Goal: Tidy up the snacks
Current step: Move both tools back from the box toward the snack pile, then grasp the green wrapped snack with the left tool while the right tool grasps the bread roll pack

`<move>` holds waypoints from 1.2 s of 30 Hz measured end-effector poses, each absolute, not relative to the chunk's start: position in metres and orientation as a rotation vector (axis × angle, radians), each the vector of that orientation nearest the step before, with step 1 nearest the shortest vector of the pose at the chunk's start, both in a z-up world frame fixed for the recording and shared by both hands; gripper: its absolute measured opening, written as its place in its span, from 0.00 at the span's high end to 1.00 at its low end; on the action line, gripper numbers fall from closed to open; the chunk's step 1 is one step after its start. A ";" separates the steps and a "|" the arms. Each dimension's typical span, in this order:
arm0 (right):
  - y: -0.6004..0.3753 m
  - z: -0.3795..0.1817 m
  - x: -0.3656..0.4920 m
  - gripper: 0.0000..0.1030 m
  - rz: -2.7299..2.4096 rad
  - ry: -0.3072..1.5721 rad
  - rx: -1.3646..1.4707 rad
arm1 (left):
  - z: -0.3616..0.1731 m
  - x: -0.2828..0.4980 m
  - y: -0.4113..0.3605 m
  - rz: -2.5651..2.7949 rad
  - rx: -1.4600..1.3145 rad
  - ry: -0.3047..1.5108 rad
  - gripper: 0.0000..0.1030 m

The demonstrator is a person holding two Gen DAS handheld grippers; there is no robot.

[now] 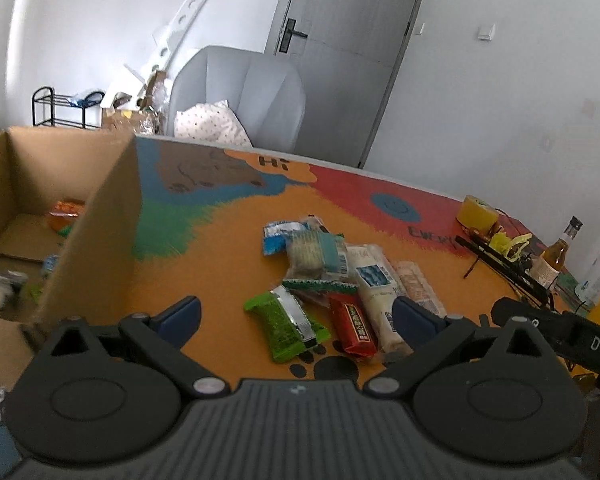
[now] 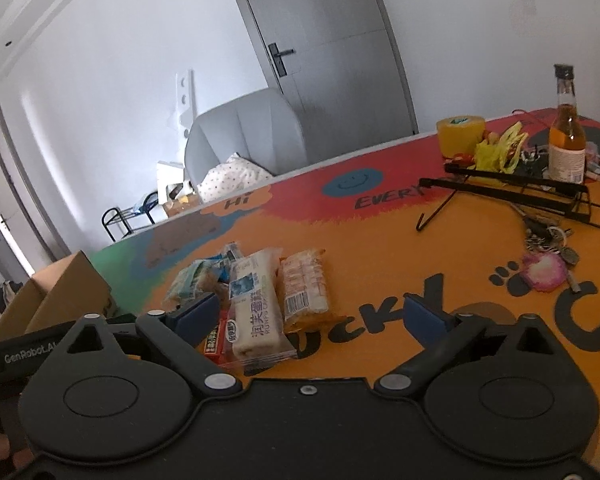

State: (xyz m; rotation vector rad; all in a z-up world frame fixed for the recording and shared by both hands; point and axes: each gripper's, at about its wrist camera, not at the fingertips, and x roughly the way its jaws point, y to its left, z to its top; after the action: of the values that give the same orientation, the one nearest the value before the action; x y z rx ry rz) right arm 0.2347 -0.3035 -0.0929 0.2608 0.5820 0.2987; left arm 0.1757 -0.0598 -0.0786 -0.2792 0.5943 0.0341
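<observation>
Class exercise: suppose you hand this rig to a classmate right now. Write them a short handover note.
Left gripper: open, empty, above the green snack.
Right gripper: open, empty, near the white snack.
Snack pile lies loose on the table, right of the cardboard box.
Done: an orange packet and a few other items are in the box.
Left: box the remaining pile.

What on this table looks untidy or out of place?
The snack packets lie in a loose, overlapping heap on the table, not in the cardboard box. Keys and a bottle sit among clutter nearby.
</observation>
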 end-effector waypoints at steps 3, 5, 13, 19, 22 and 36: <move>-0.301 -0.099 0.243 0.13 0.314 0.602 0.267 | -0.085 0.184 -0.058 0.042 -0.294 0.604 0.07; -0.299 -0.102 0.250 0.15 0.319 0.617 0.259 | -0.089 0.190 -0.056 0.046 -0.306 0.620 0.16; -0.292 -0.111 0.278 0.17 0.303 0.662 0.226 | -0.109 0.216 -0.052 0.066 -0.333 0.690 0.39; -0.287 -0.120 0.296 0.22 0.332 0.680 0.237 | -0.117 0.228 -0.055 0.098 -0.291 0.713 0.59; -0.282 -0.125 0.306 0.28 0.344 0.691 0.242 | -0.116 0.230 -0.050 0.120 -0.292 0.716 0.68; -0.267 -0.129 0.317 0.44 0.384 0.697 0.214 | -0.114 0.227 -0.029 0.190 -0.301 0.701 0.69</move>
State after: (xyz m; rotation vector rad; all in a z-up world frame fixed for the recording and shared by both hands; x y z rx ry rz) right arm 0.3172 -0.2669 -0.1294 0.2135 0.6969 0.3844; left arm 0.2270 -0.0293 -0.1138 -0.3009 0.7009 0.1901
